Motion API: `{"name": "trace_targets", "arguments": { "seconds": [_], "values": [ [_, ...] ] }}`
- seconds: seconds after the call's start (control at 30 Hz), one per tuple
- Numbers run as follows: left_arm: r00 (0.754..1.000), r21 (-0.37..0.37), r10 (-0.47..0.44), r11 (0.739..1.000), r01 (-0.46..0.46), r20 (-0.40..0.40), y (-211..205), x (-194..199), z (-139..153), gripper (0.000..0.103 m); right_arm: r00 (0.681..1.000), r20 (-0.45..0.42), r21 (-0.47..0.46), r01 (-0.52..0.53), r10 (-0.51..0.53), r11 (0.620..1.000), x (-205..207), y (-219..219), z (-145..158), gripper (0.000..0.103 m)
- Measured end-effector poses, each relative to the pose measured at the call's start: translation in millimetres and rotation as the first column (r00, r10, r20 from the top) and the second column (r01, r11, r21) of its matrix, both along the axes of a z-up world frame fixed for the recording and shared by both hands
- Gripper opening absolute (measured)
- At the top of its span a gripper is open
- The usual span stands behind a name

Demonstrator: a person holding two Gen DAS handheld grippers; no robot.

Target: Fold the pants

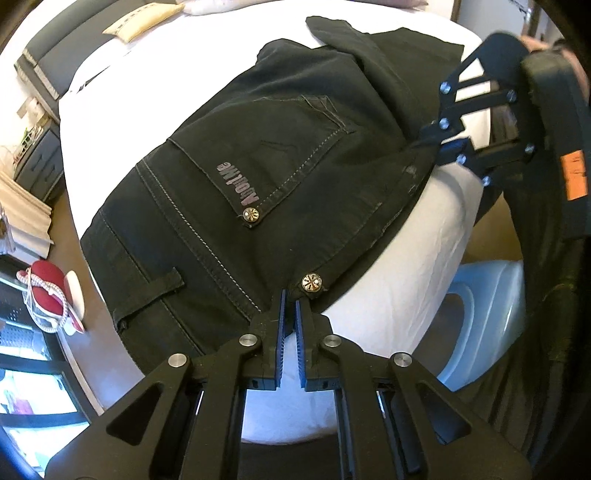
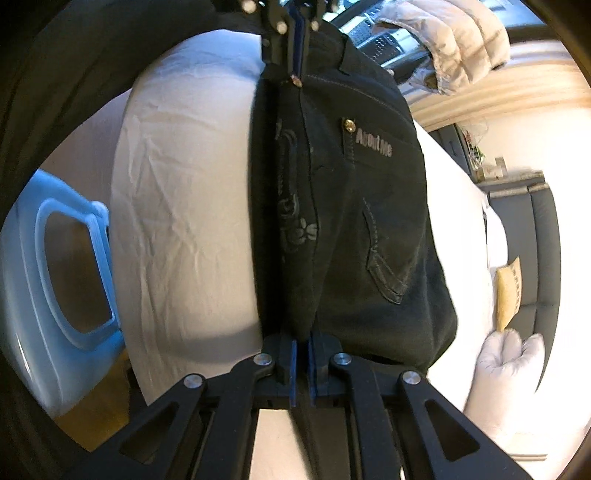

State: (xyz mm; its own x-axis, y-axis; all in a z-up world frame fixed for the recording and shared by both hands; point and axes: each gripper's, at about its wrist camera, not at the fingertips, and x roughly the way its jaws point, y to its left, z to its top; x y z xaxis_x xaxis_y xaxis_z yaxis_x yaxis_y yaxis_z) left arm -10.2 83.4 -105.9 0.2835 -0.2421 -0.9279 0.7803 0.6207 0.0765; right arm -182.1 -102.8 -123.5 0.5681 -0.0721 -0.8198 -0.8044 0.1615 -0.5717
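Pants: black denim pants (image 1: 280, 147) with grey stitching, a printed back pocket and metal rivets, spread across the white-sheeted bed (image 1: 388, 266) with the waistband held up along the bed's near edge and the legs trailing away over the mattress.
Bed: the white sheet is bare beside the pants on the near side, so there looks to be room to lay the fold flat; a pale cushion (image 1: 144, 22) lies well apart at the far end.
Blue tub: a light-blue plastic container (image 2: 70, 266) stands on the floor just beside the bed, below the held edge; best to keep the cloth from dropping over that side.
Left gripper: black two-finger left gripper (image 1: 290, 306) with blue pads, jaws clamped together on the waistband corner right beside a rivet.
Right gripper: black right gripper (image 2: 303, 347), jaws pinched tight on the opposite end of the same edge.
Step in hand: judged to be carrying the held edge over to make a fold.
How to do it well: keep the edge taut between both grips, move the two together so the seams stay lined up, lower flat before letting go.
Risk: thick denim may slip from such small bites.
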Motion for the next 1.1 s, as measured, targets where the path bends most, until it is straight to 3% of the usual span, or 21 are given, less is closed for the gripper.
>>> {"name": "trace_targets", "arguments": {
  "seconds": [0.2, 0.3, 0.4, 0.5, 0.6, 0.63, 0.67, 0.7, 0.73, 0.77, 0.87, 0.9, 0.93, 0.97, 1.0, 1.03, 1.07, 1.1],
  "values": [
    [0.995, -0.030, 0.077, 0.996, -0.079, -0.057, 24, 6, 34, 0.010, 0.999, -0.001, 0.041, 0.052, -0.052, 0.998, 3, -1, 1, 0.008],
    [0.988, -0.126, 0.139, 0.981, -0.146, -0.060, 28, 14, 60, 0.010, 0.998, 0.002, 0.048, 0.069, -0.069, 0.997, 3, 1, 0, 0.009],
    [0.984, -0.269, 0.159, 0.947, -0.175, -0.079, 10, 26, 74, 0.010, 0.996, -0.002, 0.065, 0.094, -0.094, 0.993, 7, 2, 0, 0.009],
    [0.981, -0.281, 0.170, 0.941, -0.189, -0.092, -27, 44, 55, 0.010, 0.991, -0.001, 0.096, 0.134, -0.134, 0.986, 10, 1, 1, 0.009],
    [0.963, -0.233, 0.198, 0.943, -0.239, -0.185, -54, 61, 7, 0.010, 0.979, 0.002, 0.172, 0.199, -0.203, 0.965, 12, -4, 6, 0.011],
    [0.954, -0.168, 0.218, 0.952, -0.254, -0.207, -60, 64, -14, 0.010, 0.973, -0.003, 0.206, 0.227, -0.231, 0.952, 13, -8, 10, 0.018],
    [0.954, -0.169, 0.225, 0.951, -0.260, -0.198, -62, 62, -23, 0.010, 0.965, -0.015, 0.237, 0.258, -0.262, 0.937, 14, -13, 15, 0.032],
    [0.954, -0.189, 0.236, 0.944, -0.270, -0.186, -62, 60, -24, 0.010, 0.954, -0.029, 0.275, 0.296, -0.300, 0.915, 17, -20, 21, 0.040],
    [0.949, -0.195, 0.251, 0.938, -0.287, -0.193, -61, 60, -24, 0.010, 0.933, -0.072, 0.351, 0.354, -0.353, 0.867, 21, -34, 34, 0.055],
    [0.944, -0.196, 0.261, 0.934, -0.300, -0.200, -60, 60, -22, 0.010, 0.913, -0.124, 0.418, 0.404, -0.389, 0.814, 26, -49, 45, 0.063],
    [0.938, -0.188, 0.279, 0.929, -0.318, -0.206, -60, 61, -23, 0.010, 0.781, -0.334, 0.621, 0.603, -0.528, 0.500, 59, -125, 78, 0.063],
    [0.935, -0.184, 0.287, 0.927, -0.326, -0.209, -61, 62, -23, 0.010, 0.719, -0.405, 0.653, 0.660, -0.565, 0.371, 73, -155, 85, 0.063],
    [0.933, -0.180, 0.292, 0.926, -0.331, -0.212, -63, 64, -25, 0.010, 0.634, -0.486, 0.677, 0.708, -0.601, 0.200, 90, -197, 92, 0.063],
    [0.930, -0.178, 0.297, 0.925, -0.337, -0.216, -64, 66, -24, 0.010, 0.578, -0.541, 0.692, 0.719, -0.611, 0.067, 101, -231, 98, 0.063],
    [0.928, -0.176, 0.302, 0.923, -0.342, -0.220, -65, 67, -24, 0.010, 0.519, -0.601, 0.704, 0.704, -0.608, -0.095, 114, -274, 103, 0.063],
    [0.925, -0.176, 0.307, 0.921, -0.348, -0.224, -65, 68, -24, 0.010, 0.482, -0.637, 0.701, 0.687, -0.601, -0.192, 121, -301, 105, 0.063],
    [0.922, -0.178, 0.312, 0.918, -0.355, -0.227, -65, 65, -28, 0.010, 0.428, -0.692, 0.681, 0.656, -0.582, -0.327, 132, -338, 104, 0.063],
    [0.919, -0.181, 0.319, 0.914, -0.363, -0.233, -65, 65, -29, 0.010, 0.392, -0.733, 0.654, 0.630, -0.556, -0.418, 141, -364, 103, 0.063]
  ]
}}
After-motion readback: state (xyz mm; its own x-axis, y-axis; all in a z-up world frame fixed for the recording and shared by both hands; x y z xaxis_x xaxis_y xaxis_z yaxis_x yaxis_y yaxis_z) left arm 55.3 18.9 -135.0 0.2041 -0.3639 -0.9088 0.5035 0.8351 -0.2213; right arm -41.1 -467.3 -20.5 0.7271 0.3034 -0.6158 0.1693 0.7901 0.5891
